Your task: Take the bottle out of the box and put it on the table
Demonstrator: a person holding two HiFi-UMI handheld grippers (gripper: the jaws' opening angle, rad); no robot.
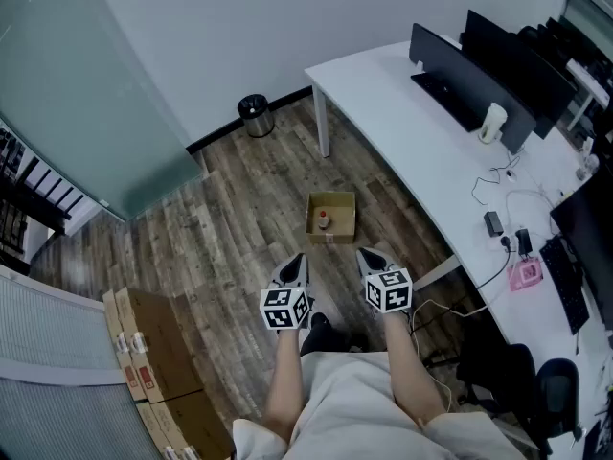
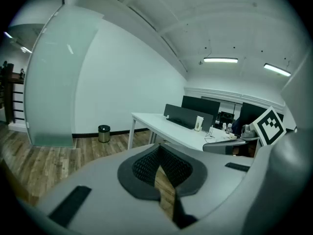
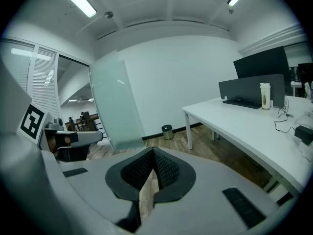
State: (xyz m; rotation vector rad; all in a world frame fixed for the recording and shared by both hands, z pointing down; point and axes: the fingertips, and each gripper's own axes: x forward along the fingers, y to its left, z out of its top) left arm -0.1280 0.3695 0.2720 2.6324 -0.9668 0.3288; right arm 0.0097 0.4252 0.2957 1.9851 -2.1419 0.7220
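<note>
An open cardboard box (image 1: 331,197) sits on the wood floor in front of me. Inside it stands a small bottle (image 1: 324,220) with a red cap. My left gripper (image 1: 298,260) and right gripper (image 1: 369,254) hover side by side just short of the box, both pointing toward it. Each one's jaws are shut with nothing between them, as the left gripper view (image 2: 159,148) and the right gripper view (image 3: 153,151) show. The white table (image 1: 383,113) runs along the right. The box and bottle are hidden in both gripper views.
Monitors (image 1: 460,75), a white cup (image 1: 492,123), cables and a keyboard crowd the table. A black bin (image 1: 256,115) stands by the far wall. Stacked cardboard cartons (image 1: 144,353) lie at my left, an office chair (image 1: 522,381) at my right. A frosted glass partition (image 1: 67,94) is far left.
</note>
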